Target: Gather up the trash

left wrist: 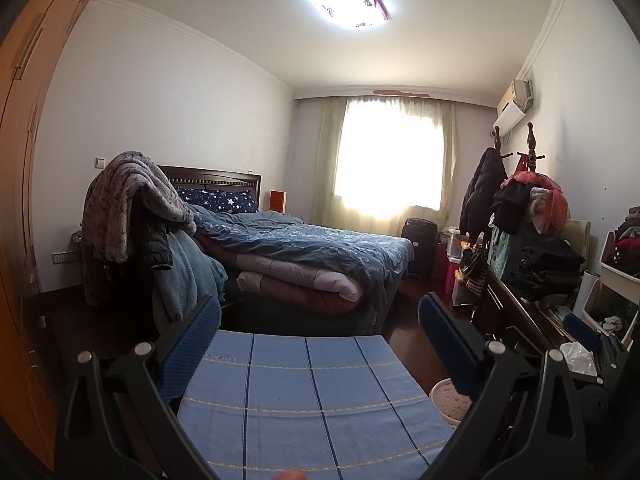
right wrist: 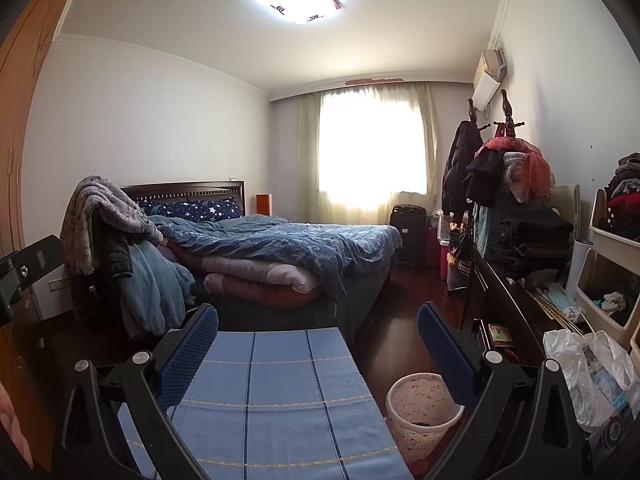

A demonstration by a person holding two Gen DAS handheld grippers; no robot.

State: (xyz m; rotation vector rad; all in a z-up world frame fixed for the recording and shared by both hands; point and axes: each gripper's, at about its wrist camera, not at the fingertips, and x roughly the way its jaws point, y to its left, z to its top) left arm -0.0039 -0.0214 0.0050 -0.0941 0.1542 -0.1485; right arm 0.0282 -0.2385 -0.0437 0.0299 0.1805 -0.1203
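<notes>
Both claws, left gripper [left wrist: 320,320] and right gripper [right wrist: 318,320], gape wide and empty; we eye the crinkly plastic bag [right wrist: 588,368] at near right, light and slippery, so we'd pinch a bunched fold.

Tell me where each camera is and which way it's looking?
Left wrist view: sits on the left tool, facing down the bedroom over a blue checked cloth toward the bed with the blue quilt; both blue-padded fingers show, spread open.
Right wrist view: sits on the right tool, facing the same way, slightly further right; its open fingers and a hand show at the left edge.
Both share the bed, cloth, bright curtained window and pink speckled wastebasket.
</notes>
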